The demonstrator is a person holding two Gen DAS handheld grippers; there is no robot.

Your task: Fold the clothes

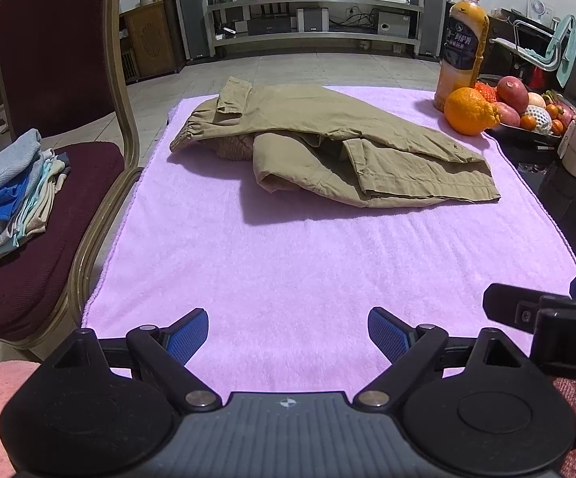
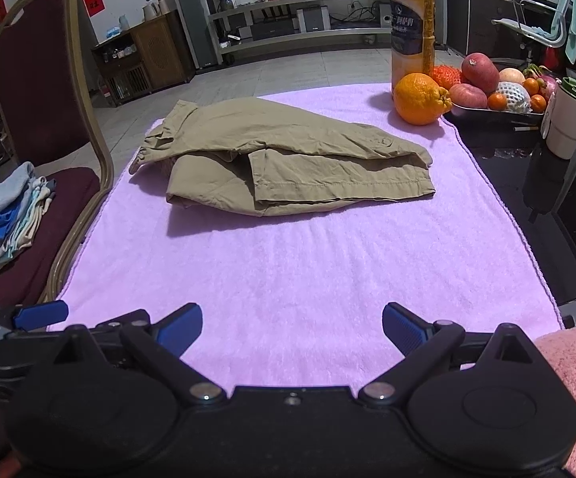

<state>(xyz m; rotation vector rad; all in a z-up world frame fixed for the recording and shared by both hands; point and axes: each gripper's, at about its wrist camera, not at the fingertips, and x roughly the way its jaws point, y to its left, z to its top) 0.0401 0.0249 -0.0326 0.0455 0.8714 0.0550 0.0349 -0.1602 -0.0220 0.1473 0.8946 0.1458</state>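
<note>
Khaki trousers [image 1: 327,139] [image 2: 288,159] lie loosely bunched and partly folded on the far half of a pink towel [image 1: 288,263] [image 2: 295,263] that covers the table. My left gripper [image 1: 288,334] hovers open over the towel's near edge, well short of the trousers, with nothing between its blue pads. My right gripper [image 2: 291,330] is open too, beside it on the right, over the same near edge and holding nothing. Part of the right gripper's body [image 1: 546,318] shows in the left wrist view.
A maroon chair [image 1: 49,199] [image 2: 41,119] stands left of the table with a stack of folded clothes [image 1: 13,195] [image 2: 5,219] on its seat. At the far right are an orange [image 1: 471,111] [image 2: 419,99], a juice bottle [image 2: 411,28], a fruit tray [image 2: 498,107] and a white cup [image 2: 566,119].
</note>
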